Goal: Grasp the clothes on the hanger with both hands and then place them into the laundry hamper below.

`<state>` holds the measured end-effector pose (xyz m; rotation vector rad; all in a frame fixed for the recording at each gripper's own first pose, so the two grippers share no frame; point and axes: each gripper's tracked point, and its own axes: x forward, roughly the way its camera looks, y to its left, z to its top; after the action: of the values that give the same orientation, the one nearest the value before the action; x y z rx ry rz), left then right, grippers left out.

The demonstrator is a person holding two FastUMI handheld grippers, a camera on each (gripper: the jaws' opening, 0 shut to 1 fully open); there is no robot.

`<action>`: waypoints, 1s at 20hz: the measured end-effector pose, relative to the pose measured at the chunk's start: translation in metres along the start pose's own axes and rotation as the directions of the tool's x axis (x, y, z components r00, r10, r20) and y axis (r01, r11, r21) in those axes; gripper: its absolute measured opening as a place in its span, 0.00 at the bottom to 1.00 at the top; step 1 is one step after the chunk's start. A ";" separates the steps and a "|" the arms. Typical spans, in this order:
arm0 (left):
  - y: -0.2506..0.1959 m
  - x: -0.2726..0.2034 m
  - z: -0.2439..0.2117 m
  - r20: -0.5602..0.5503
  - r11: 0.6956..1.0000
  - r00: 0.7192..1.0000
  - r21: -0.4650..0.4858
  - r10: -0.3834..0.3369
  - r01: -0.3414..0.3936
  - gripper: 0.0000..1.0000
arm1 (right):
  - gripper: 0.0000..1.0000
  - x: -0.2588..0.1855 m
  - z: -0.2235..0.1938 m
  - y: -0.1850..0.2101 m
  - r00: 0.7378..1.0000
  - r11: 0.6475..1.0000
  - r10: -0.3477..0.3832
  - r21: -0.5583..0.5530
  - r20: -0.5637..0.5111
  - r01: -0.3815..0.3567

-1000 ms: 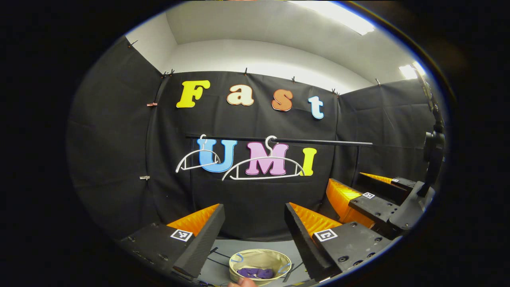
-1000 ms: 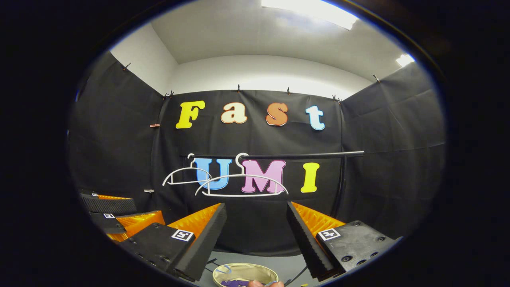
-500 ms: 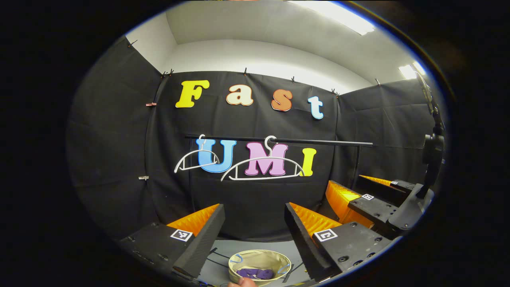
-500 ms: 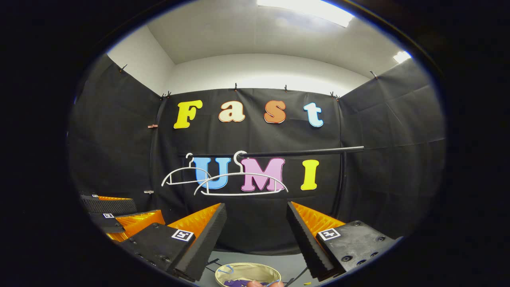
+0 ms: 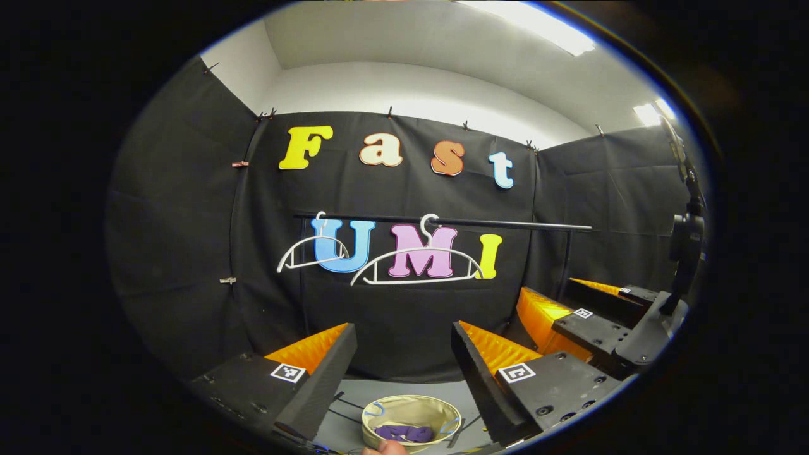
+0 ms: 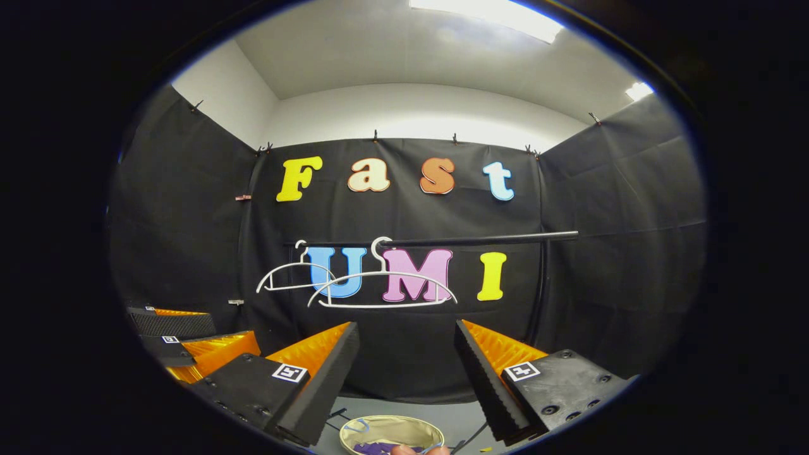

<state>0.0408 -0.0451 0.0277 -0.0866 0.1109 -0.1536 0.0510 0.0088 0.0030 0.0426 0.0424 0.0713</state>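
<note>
Two bare white hangers (image 5: 417, 268) (image 5: 311, 250) hang on the black rail (image 5: 505, 224); they appear again as hangers (image 6: 382, 292) (image 6: 292, 279) on the rail (image 6: 480, 239) in the right gripper view. A purple garment (image 5: 403, 433) lies in the beige round hamper (image 5: 412, 407) on the floor below, also seen as the hamper (image 6: 389, 428) with the purple garment (image 6: 376, 448). My left gripper (image 5: 404, 357) is open with nothing between its fingers, and so is my right gripper (image 6: 407, 360). The right gripper (image 5: 588, 319) appears at the right of the left gripper view.
The rail's black upright post (image 5: 564, 262) stands at the right. Black cables (image 5: 344, 407) run across the grey floor beside the hamper. A fingertip of a hand (image 5: 385, 447) shows at the bottom edge. The left gripper (image 6: 189, 344) sits low at the left of the right gripper view.
Almost nothing has moved: both views drift only slightly, and both grippers stay open and empty.
</note>
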 end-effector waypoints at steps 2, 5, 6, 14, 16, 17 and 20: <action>-0.001 -0.001 0.001 0.002 1.000 1.000 0.000 -0.001 0.001 0.95 | 0.97 0.000 0.000 0.001 1.000 1.000 0.004 -0.002 0.000 -0.004; -0.001 -0.001 0.000 0.001 1.000 1.000 -0.002 -0.002 0.002 0.95 | 0.97 -0.001 -0.001 0.003 1.000 1.000 0.007 -0.004 -0.001 -0.007; 0.000 -0.002 0.000 0.002 1.000 1.000 -0.002 0.000 0.000 0.95 | 0.97 -0.001 -0.001 0.004 1.000 1.000 0.007 -0.003 -0.001 -0.007; 0.004 -0.003 0.000 0.009 1.000 1.000 -0.003 0.009 -0.009 0.95 | 0.97 -0.003 -0.002 0.004 1.000 1.000 0.005 -0.009 0.000 -0.005; 0.003 -0.003 0.001 0.011 1.000 1.000 -0.004 0.011 -0.011 0.95 | 0.97 -0.002 -0.003 0.003 1.000 1.000 0.004 -0.006 -0.004 -0.004; 0.003 -0.003 0.002 0.013 1.000 1.000 -0.004 0.012 -0.012 0.95 | 0.97 -0.001 -0.004 0.004 1.000 1.000 0.005 -0.006 -0.006 -0.005; 0.002 -0.002 -0.002 0.005 1.000 1.000 -0.007 0.006 -0.006 0.95 | 0.97 -0.001 -0.007 0.003 1.000 1.000 -0.003 -0.015 -0.011 0.003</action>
<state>0.0386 -0.0429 0.0256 -0.0935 0.1062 -0.1473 0.0494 0.0115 -0.0034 0.0274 0.0526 0.0688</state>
